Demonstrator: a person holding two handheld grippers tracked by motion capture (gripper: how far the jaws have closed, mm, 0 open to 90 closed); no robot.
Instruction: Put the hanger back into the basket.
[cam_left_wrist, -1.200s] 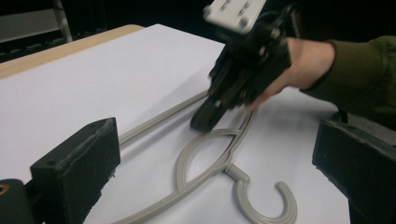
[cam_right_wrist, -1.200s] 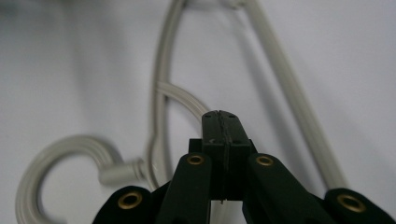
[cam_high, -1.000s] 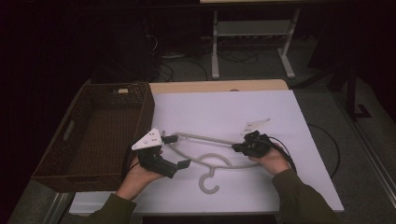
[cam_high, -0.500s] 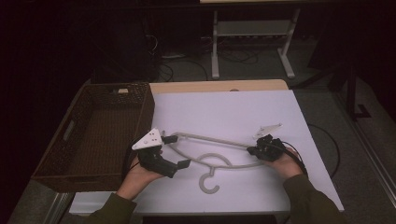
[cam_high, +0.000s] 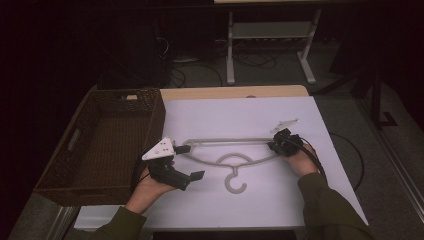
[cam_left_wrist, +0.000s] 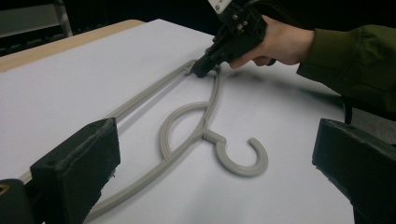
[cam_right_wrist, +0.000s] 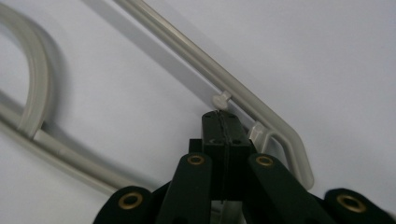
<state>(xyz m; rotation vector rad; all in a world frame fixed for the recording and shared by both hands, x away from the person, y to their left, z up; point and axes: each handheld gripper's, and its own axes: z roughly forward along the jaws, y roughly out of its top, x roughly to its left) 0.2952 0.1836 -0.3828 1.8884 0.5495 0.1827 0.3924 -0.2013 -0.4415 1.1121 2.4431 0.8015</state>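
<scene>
A grey plastic hanger (cam_high: 220, 141) lies flat on the white table sheet (cam_high: 240, 112), its hook (cam_high: 235, 186) pointing toward me. My left gripper (cam_high: 190, 162) is open, and the hanger's left end (cam_left_wrist: 135, 186) lies between its wide-apart jaws, close to the left one. My right gripper (cam_high: 273, 146) is shut. Its tip (cam_right_wrist: 222, 119) rests on the sheet inside the hanger's right corner (cam_right_wrist: 289, 140), with nothing seen between the pads. In the left gripper view the right gripper (cam_left_wrist: 200, 70) touches that far end of the hanger.
A dark wicker basket (cam_high: 125, 92) stands along the table's left side, close to my left hand. The wooden table edge (cam_high: 235, 92) runs along the back. A metal stand (cam_high: 270, 35) and cables are on the floor beyond.
My right hand has moved to the right and a little farther away, staying at the hanger's right end. The hanger has shifted slightly with it. My left gripper has stayed put.
</scene>
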